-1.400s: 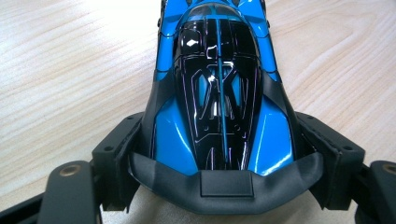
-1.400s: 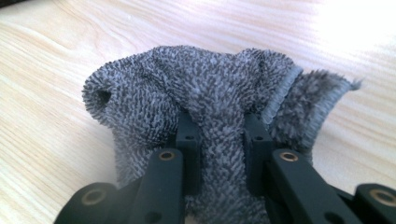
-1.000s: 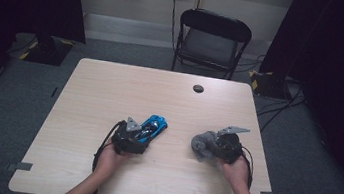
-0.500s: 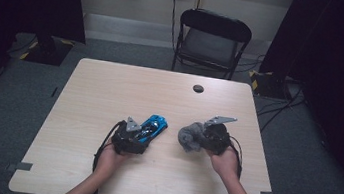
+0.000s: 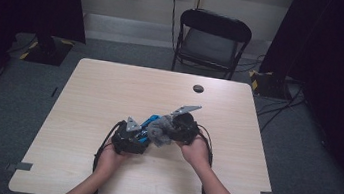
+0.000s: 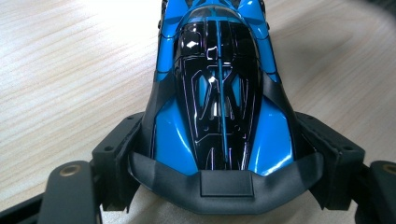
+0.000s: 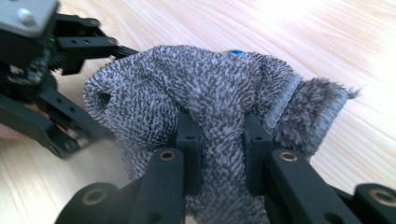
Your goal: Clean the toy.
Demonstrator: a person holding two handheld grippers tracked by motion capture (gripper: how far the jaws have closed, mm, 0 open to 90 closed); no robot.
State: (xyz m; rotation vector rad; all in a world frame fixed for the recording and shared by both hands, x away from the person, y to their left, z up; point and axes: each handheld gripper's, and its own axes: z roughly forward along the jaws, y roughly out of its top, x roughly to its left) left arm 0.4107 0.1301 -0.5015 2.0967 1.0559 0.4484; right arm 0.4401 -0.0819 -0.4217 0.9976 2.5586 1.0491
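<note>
Grey terry cloth (image 7: 205, 107) is bunched and pinched between the jaws of the right tool (image 7: 218, 154), whose two black pads are pressed deep into the pile; in the high view the same right tool (image 5: 176, 128) holds the wad up against the blue toy car (image 5: 149, 122). The cloth touches the car's front half there and covers part of it, so that in the right gripper view a small blue spot of the car shows over the top of the folds. Just beside the cloth in that view stands the left tool, its dark linkage and a grey plate corner close to the car.

The left tool (image 6: 224, 154) is pinching the blue toy car (image 6: 217, 93) by its rear end: the jaws stand spread to the width of the body and their pads press on both flanks, beside the black tail. The car lies flat on the light wooden table (image 5: 100, 92), nose pointing away from the left tool, its glossy black canopy up.

Farther from the car, near the table's far edge, sits a small dark round object (image 5: 198, 88). Beyond that edge, well apart from the car, stands a black folding chair (image 5: 211, 41) on the grey carpet.
</note>
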